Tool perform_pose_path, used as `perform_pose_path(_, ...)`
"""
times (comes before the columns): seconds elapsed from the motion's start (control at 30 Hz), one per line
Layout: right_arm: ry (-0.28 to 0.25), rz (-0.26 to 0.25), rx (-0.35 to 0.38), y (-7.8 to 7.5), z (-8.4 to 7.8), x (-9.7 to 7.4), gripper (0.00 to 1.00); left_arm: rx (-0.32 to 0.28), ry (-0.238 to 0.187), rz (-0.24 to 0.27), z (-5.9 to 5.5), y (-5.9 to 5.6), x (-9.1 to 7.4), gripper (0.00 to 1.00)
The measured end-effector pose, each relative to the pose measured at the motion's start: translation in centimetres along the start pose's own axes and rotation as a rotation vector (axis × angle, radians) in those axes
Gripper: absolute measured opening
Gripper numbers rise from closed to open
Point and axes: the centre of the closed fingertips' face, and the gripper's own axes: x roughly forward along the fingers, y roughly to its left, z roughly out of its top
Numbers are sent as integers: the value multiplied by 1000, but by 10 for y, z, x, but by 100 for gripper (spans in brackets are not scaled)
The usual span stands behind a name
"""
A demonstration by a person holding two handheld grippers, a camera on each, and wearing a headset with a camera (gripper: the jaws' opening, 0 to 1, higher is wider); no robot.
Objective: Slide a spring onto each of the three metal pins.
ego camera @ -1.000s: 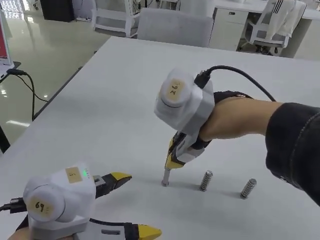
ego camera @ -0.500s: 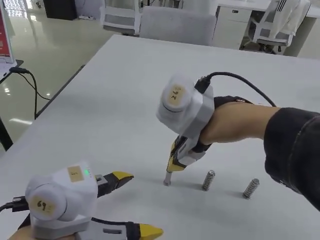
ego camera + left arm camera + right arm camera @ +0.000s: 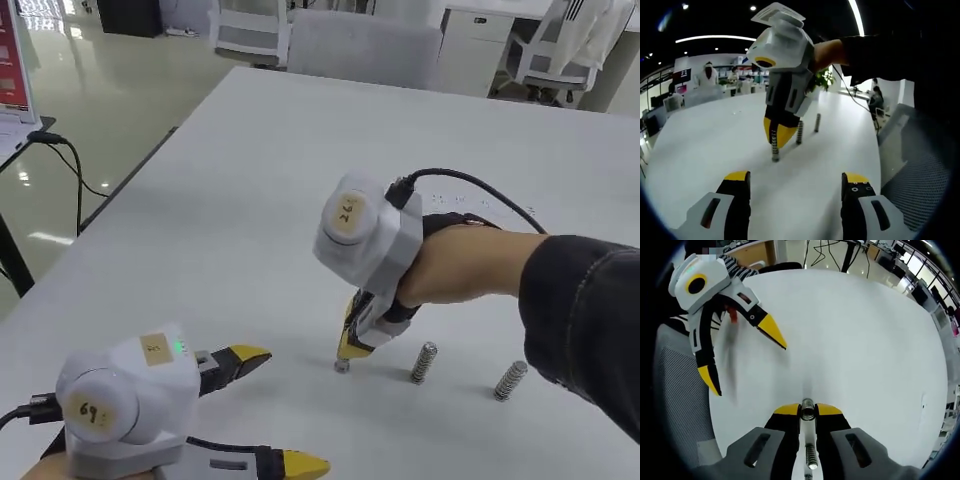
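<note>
My right gripper (image 3: pixel 350 349) points down at the white table (image 3: pixel 230 200), shut on a spring (image 3: pixel 808 410) that sits over the leftmost metal pin (image 3: pixel 342 366). From the left gripper view that spring (image 3: pixel 774 142) runs down from the right gripper's yellow tips (image 3: pixel 778 136) to the table. Two more pins stand to the right, each wearing a spring: the middle one (image 3: pixel 424 362) and the right one (image 3: pixel 510 380). My left gripper (image 3: pixel 285 410) hovers low at the near left, open and holding nothing, with its jaws wide apart (image 3: pixel 796 180).
The table's left edge (image 3: pixel 150 160) drops to a shiny floor with a black cable (image 3: pixel 70 170). Chairs and cabinets (image 3: pixel 350 45) stand beyond the far edge. A black cable (image 3: pixel 470 185) trails from the right gripper.
My right gripper has gone down along the leftmost pin with the spring, so less of the pin shows under its tips. The left gripper has stayed put.
</note>
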Motion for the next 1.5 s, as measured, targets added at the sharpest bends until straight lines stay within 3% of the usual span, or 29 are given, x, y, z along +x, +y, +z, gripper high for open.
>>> perform_pose_path(0.57,24,36,4,13,-4,9,8,0,3,0,-1,-2,0,70)
perform_pose_path(1.17,31,39,-8,13,-6,16,9,-3,3,3,-1,0,1,69)
perform_pose_path(1.5,20,35,-6,12,-8,16,16,0,5,2,0,-1,2,69)
